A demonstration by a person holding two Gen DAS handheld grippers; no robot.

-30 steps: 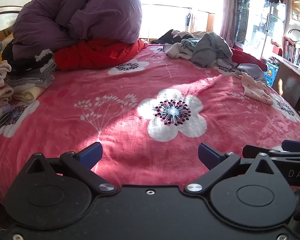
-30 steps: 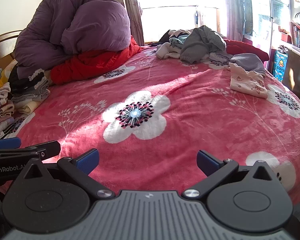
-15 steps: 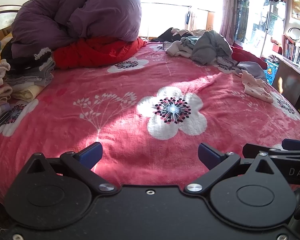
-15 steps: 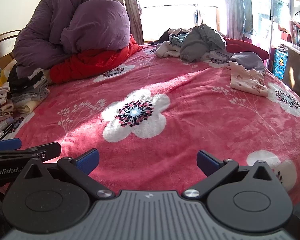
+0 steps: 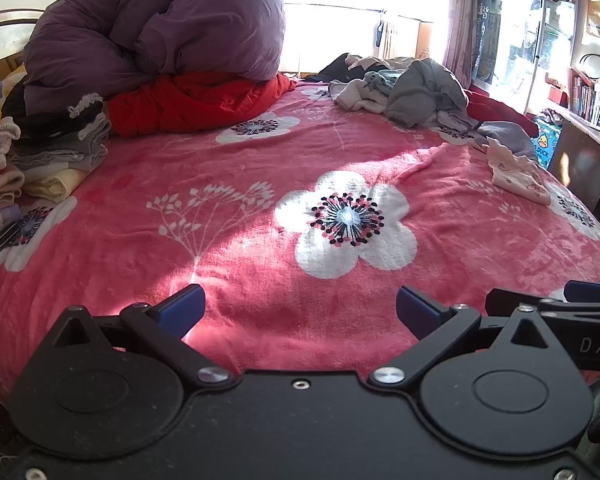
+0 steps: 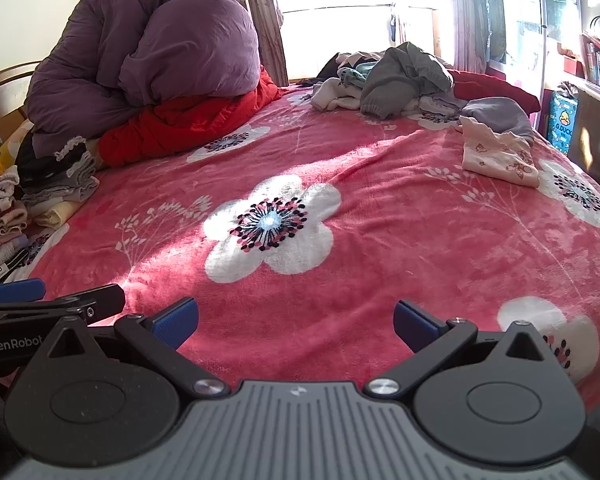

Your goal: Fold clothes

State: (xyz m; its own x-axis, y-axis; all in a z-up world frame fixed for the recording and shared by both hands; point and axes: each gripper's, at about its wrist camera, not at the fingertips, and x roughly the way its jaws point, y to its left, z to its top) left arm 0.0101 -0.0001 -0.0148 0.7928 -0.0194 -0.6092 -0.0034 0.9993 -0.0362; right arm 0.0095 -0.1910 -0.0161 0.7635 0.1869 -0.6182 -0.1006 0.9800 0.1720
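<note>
above pink blanket, both tools spread

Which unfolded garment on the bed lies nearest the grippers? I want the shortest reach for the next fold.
The pale printed garment at the right side of the blanket. It lies apart and nearer than the grey sweatshirt heap by the window.

Home bedroom: bed, purple duvet, bookshelf.

Folded stacks on bed's left, duvet behind them, unfolded clothes far right
</note>
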